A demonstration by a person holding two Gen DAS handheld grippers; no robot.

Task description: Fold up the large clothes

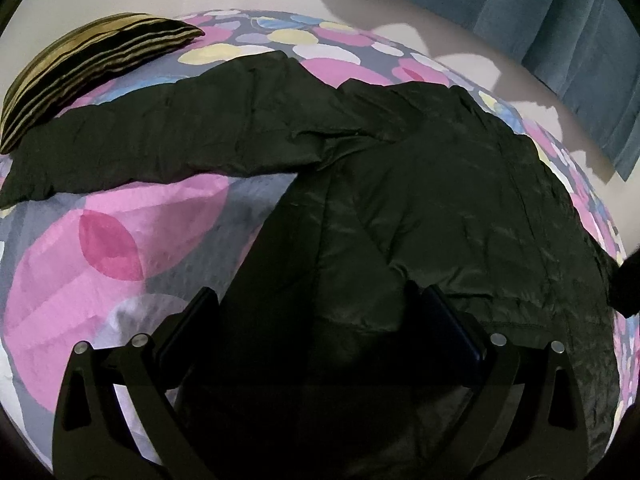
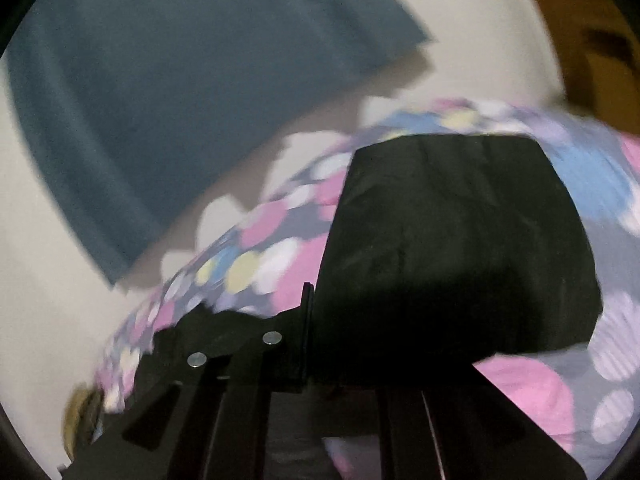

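Note:
A large black puffer jacket (image 1: pixel 420 200) lies spread on the bed, one sleeve (image 1: pixel 160 136) stretched out to the left toward a pillow. My left gripper (image 1: pixel 312 304) is open, its fingers wide apart above the jacket's lower part, holding nothing. In the right wrist view, which is blurred, my right gripper (image 2: pixel 320 340) is shut on a black part of the jacket (image 2: pixel 460 240) that stretches forward from the fingers over the bedsheet. Only its left finger (image 2: pixel 306 332) shows plainly.
The bed has a sheet (image 1: pixel 100 248) with pink, blue and yellow circles. A gold-and-black striped pillow (image 1: pixel 80 68) lies at the far left. A blue curtain (image 1: pixel 560 40) hangs on the pale wall behind the bed; it also shows in the right wrist view (image 2: pixel 160 100).

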